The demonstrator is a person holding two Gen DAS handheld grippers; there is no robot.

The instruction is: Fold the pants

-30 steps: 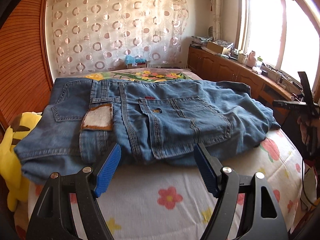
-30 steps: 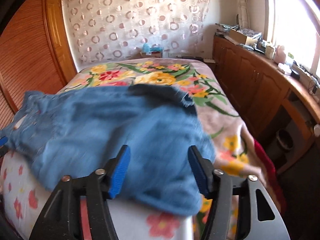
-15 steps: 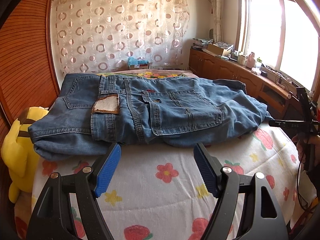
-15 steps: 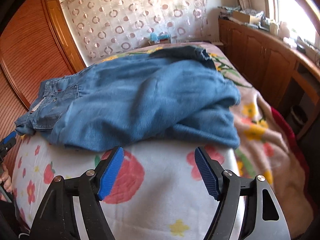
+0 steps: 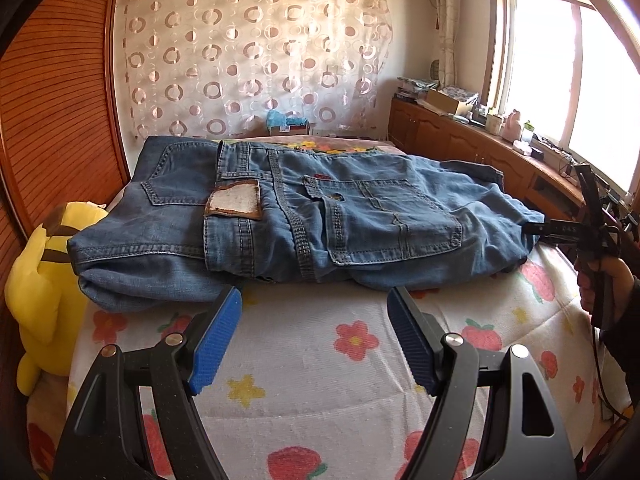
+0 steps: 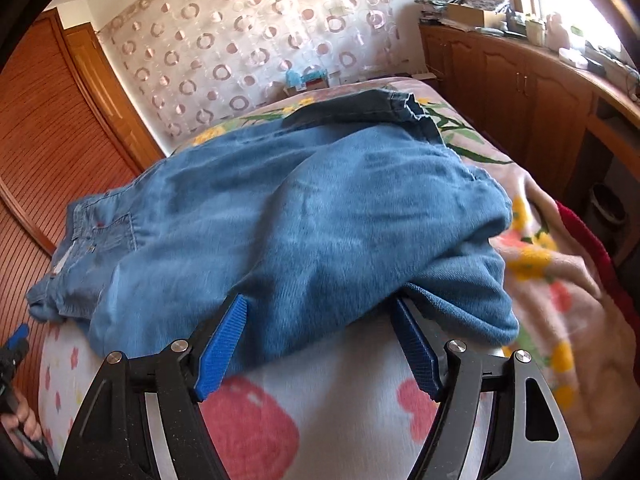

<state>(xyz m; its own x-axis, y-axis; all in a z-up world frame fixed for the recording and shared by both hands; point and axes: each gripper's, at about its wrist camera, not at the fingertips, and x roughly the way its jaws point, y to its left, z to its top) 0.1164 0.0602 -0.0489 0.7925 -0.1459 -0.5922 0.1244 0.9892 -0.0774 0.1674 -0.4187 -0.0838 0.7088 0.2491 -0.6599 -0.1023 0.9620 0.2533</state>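
Blue jeans (image 5: 320, 216) lie folded across the bed (image 5: 304, 364), back pockets and a leather patch facing up. My left gripper (image 5: 314, 294) is open just short of their near edge, with only bedsheet between its blue pads. In the right wrist view the folded leg end of the jeans (image 6: 304, 220) bulges toward me. My right gripper (image 6: 320, 302) is open wide, with the denim's near edge lying between its fingers but not pinched. From the left wrist view, the right gripper (image 5: 536, 229) is at the jeans' right end, held by a hand (image 5: 604, 284).
A yellow plush toy (image 5: 40, 280) sits at the bed's left edge by the wooden wardrobe (image 5: 52, 100). Wooden cabinets (image 5: 472, 148) with clutter run under the window on the right. A floral blanket (image 6: 560, 272) covers the far part of the bed. A small box (image 5: 288, 124) stands at the headboard.
My left gripper drew back a little from the jeans, so sheet now shows between its pads. My right gripper widened, pulled back, then came in again onto the denim fold.
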